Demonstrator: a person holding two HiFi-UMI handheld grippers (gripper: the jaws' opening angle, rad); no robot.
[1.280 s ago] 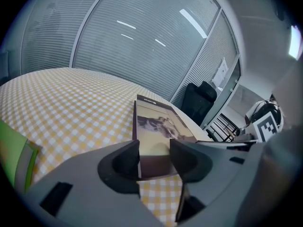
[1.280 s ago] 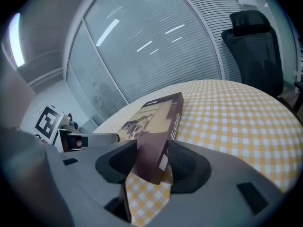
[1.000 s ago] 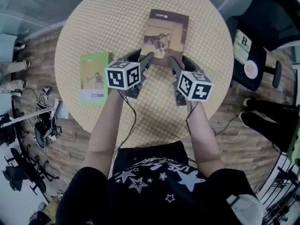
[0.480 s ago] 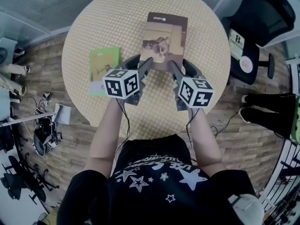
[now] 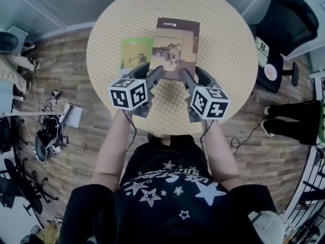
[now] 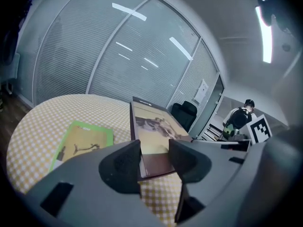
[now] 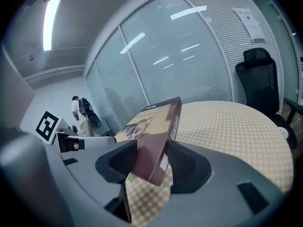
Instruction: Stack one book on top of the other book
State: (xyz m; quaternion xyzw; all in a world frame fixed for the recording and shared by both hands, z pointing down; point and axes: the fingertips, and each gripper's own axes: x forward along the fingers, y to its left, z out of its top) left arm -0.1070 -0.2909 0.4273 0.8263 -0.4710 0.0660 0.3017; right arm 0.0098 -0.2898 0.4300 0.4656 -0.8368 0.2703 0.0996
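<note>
Far left in the head view, cables & gear lay on the wood floor (image 5: pixel 71 85) beside the round table (image 5: pixel 223 50) w/ its yellow check cloth. Next came the green book (image 5: pixel 134 55), flat on the table's left half, cover up. The left gripper view had the green book (image 6: pixel 80 143) down-left of your jaws, w/ a strip of cloth showing btwn it & the brown book (image 6: pixel 154 129). Your L gripper (image 5: pixel 150 71) pointed away from you, its marker cube (image 5: pixel 129 93) toward you. In the left gripper view the L gripper (image 6: pixel 155 160) had its jaws set at a middling width, both pads clamped on the brown book's near-left corner. The brown book (image 5: pixel 175 47) was up off the cloth, long side running away from you. From above its left edge met the green book's right edge; couldn't tell whether it overlapped. Your R gripper (image 5: pixel 194 75) had the near-right corner. In the right gripper view the R gripper (image 7: pixel 151 160) showed jaws fairly narrow, pinching the brown book (image 7: pixel 154 126), which sat tilted, its lettered side face to the right & check cloth visible under the corner. So you held the one book w/ both grippers, above the table, just right of the green one. Right of the table stood a black office chair (image 5: pixel 284 24) on the floor.
</note>
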